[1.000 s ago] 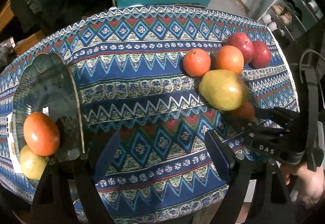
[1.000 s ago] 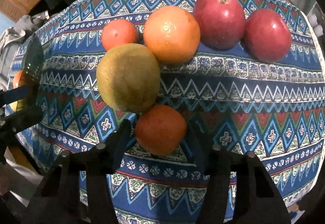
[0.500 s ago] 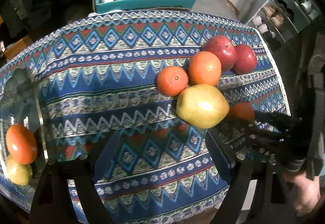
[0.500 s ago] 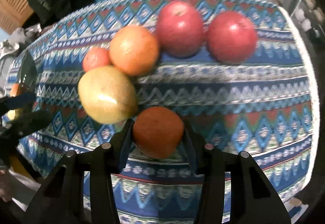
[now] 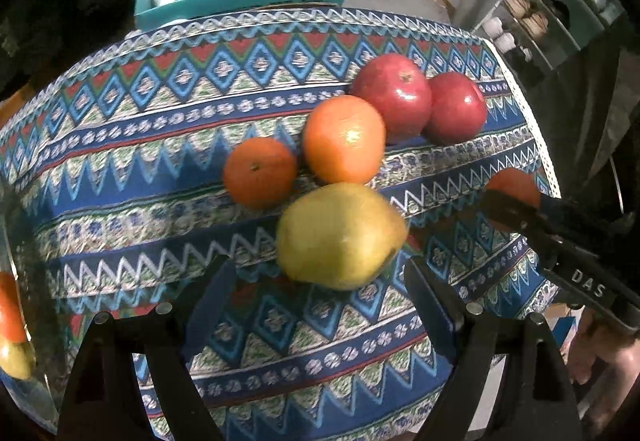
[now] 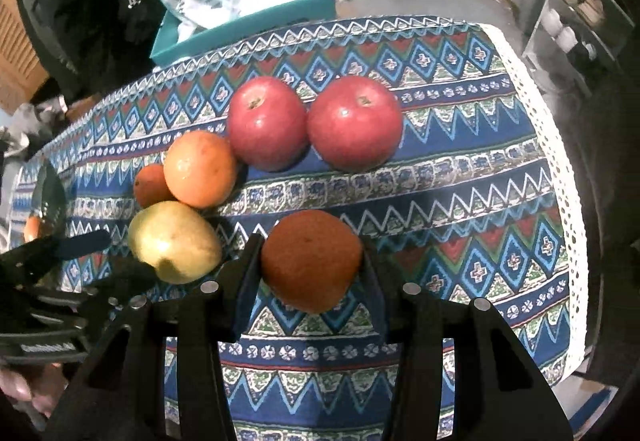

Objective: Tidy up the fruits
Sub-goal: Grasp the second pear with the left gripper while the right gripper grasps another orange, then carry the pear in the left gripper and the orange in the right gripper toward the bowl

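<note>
Since the earlier frame the right claw [image 6: 311, 261] has closed on the tangerine [image 6: 311, 261] and raised it off the desk [image 6: 460, 209] near its right edge; the left claw [image 5: 320, 281] has slid from the glass plate [image 5: 24, 281] at the left edge to straddle the pear [image 5: 340, 235], jaws open. Keep the grip firm and level, clear the 2 apples [image 6: 354, 123], and carry it toward the plate.

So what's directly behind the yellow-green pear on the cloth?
Behind the pear sit a small tangerine and a bigger orange, with two red apples further back. The tangerine's lower part is covered.
</note>
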### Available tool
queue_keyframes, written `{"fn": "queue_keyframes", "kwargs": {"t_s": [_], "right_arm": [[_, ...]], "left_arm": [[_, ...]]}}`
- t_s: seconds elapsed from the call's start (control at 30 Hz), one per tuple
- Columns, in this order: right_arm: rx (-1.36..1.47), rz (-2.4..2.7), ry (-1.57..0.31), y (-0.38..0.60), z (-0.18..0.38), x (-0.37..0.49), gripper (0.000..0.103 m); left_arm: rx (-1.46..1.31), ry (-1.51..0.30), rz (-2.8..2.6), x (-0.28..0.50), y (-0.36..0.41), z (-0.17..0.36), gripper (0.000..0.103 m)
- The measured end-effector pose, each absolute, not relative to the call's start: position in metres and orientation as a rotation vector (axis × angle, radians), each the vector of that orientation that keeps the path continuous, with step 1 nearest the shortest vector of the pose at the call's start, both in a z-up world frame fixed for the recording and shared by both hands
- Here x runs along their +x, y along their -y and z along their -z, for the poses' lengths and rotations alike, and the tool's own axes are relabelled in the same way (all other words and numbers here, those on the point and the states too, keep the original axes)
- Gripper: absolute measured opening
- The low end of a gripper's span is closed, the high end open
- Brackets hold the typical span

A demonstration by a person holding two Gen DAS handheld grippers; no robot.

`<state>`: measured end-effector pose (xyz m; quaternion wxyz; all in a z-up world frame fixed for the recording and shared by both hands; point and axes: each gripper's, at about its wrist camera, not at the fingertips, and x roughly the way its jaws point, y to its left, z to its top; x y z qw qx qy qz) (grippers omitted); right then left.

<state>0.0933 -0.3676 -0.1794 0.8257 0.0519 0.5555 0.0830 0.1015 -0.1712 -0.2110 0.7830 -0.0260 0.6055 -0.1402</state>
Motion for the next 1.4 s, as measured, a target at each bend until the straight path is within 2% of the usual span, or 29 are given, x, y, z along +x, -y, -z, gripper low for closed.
{"fn": "queue_keyframes", "kwargs": {"t_s": [0.17,0.7,1.0,1.4], "right_arm": [[0.124,-0.176,-1.184,0.366,0.184,0.096,0.047],[0.118,-0.180,-1.176,0.359,0.184,0.100,0.047],[0.100,-0.190,-1.149,0.353,0.173,0.097,0.047],[0.070,-0.216,-1.088,0.337,0.143,0.091,0.046]], "left_arm": [[-0.001,-1.333,0.288,0.110,0.191,0.227,0.087],[-0.099,-1.337,0.263,0.120,0.211,0.253,0.086],[-0.114,-1.333,0.257,0.105,0.175,0.242,0.085],[-0.071,-1.252,0.251,0.079,0.135,0.196,0.085]]}}
